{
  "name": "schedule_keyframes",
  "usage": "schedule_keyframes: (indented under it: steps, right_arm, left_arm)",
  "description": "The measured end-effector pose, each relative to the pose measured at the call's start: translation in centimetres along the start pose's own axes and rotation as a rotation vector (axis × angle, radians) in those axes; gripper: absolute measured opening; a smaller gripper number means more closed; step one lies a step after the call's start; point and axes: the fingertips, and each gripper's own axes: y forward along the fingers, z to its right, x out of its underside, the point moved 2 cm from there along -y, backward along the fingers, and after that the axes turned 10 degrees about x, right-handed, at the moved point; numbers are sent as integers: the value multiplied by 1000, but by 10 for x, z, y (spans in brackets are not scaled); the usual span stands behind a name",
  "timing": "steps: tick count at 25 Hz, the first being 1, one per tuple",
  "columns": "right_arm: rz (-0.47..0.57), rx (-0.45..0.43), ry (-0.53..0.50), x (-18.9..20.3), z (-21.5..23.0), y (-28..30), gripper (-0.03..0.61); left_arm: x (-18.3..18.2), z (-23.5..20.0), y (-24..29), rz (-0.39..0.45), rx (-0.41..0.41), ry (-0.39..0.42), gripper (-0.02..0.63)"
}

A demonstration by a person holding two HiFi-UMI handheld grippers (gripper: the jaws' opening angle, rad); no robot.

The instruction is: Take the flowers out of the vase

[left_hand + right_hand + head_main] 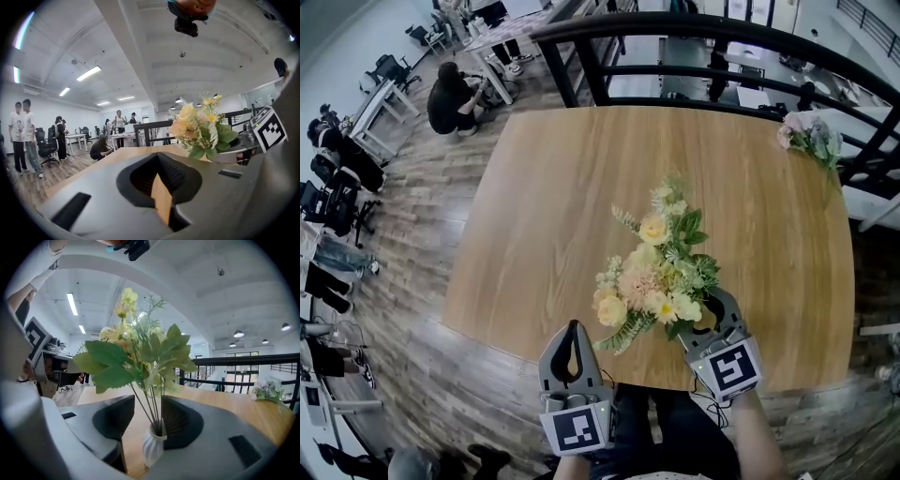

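Jaws of right gripper (146, 403) around ribbed vase (152, 452)

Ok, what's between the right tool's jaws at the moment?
The white vase, with the flower stems rising from it, stands between the open jaws of the right tool; the right gripper view shows it.

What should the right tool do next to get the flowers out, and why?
Probably close the right tool gently on the stems. Its jaws stand open, and the thin green stems rise between them just above the white vase, so nothing is gripped yet. A hold on the stems should let the flowers be lifted out.
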Motion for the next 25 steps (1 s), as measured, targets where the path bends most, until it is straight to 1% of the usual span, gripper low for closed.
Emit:
schedule_keyframes:
  steps: [3, 7, 11, 13, 16, 20, 25]
  right_arm:
    - [2, -2, 7, 2, -1, 2, 200]
    - [-26, -7, 2, 1, -2, 7, 201]
    - [15, 15, -14, 1, -2, 12, 196]
    - [28, 36, -15, 1, -1, 12, 141]
    - [25, 57, -21, 0, 2, 10, 106]
    - [24, 82, -22, -8, 13, 7, 85]
    - [69, 109, -12, -10, 15, 9, 71]
  left_arm:
    - [4, 0, -3, -41, 11, 12, 29]
    - [1, -4, -3, -3, -8, -4, 29]
    - [3, -8, -4, -1, -9, -5, 29]
    - [4, -10, -5, 0, -10, -5, 29]
    - [3, -12, -6, 0, -15, -9, 29]
    - [-4, -9, -3, -1, -15, -15, 29]
    - [0, -14, -3, 5, -13, -20, 29]
